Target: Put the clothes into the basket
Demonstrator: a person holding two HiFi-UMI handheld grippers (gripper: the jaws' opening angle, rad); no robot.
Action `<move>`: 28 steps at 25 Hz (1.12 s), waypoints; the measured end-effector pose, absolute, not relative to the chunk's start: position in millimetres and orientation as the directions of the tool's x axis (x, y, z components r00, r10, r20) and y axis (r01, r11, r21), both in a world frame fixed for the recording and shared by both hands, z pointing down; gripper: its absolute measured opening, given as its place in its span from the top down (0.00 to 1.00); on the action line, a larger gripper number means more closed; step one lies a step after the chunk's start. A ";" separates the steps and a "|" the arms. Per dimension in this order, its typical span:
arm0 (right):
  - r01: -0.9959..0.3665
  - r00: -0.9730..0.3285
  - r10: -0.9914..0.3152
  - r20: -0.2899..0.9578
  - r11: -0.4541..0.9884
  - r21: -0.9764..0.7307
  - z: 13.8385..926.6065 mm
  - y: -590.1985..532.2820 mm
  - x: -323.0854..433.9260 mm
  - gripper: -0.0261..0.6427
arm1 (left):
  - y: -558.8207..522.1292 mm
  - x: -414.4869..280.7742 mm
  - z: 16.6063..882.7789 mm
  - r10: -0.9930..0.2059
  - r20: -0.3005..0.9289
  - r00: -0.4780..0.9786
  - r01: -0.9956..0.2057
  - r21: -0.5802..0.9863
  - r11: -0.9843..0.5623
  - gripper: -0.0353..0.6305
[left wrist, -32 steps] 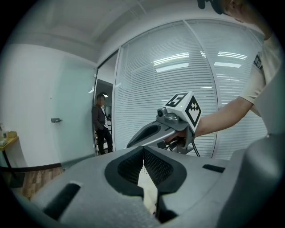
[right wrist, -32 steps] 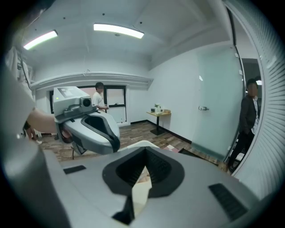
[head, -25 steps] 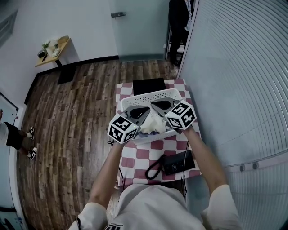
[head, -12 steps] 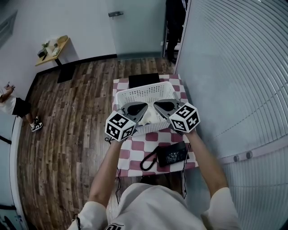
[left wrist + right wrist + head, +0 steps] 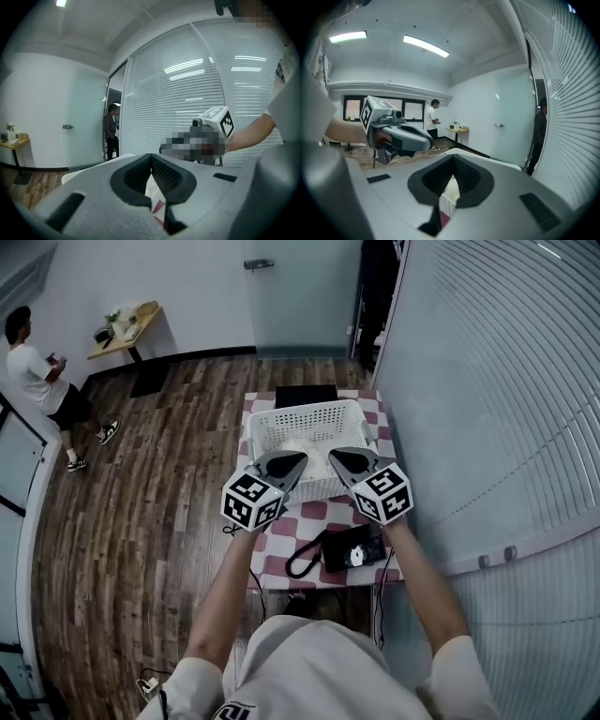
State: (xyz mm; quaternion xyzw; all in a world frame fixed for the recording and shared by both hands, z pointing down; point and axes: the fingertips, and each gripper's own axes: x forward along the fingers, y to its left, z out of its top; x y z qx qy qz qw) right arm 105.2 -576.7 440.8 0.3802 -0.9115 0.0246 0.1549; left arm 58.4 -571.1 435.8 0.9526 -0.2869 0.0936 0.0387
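Both tongs have drawn back toward the person since a second ago, out past the near rim of the basket point(image 5: 302, 416). On the table point(image 5: 315, 522) the basket sits at twelve o'clock from them, with the clothes point(image 5: 302, 447) a pale heap inside. The putting-in looks done to me; next calls only for checking for strays. Left tongs point(image 5: 151, 160) and right tongs point(image 5: 452, 161) are both pinched closed, empty, touching nothing.
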 end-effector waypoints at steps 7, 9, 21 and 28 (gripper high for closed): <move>-0.705 -0.677 -0.677 0.287 0.709 0.010 444.8 -559.8 102.1 0.93 | -549.5 58.9 444.0 -0.546 0.210 0.811 -0.563 0.027 -0.826 0.93; -0.708 -0.676 -0.678 0.287 0.707 0.002 446.7 -556.1 101.3 0.93 | -545.7 58.0 443.7 -0.548 0.212 0.809 -0.565 0.027 -0.824 0.93; -0.741 -0.660 -0.703 0.265 0.666 -0.080 444.4 -544.3 92.4 0.93 | -530.6 56.5 439.8 -0.551 0.230 0.802 -0.569 0.016 -0.822 0.93; -0.743 -0.656 -0.704 0.271 0.665 -0.070 445.7 -538.6 91.0 0.93 | -524.5 54.8 444.8 -0.546 0.244 0.802 -0.564 0.003 -0.826 0.93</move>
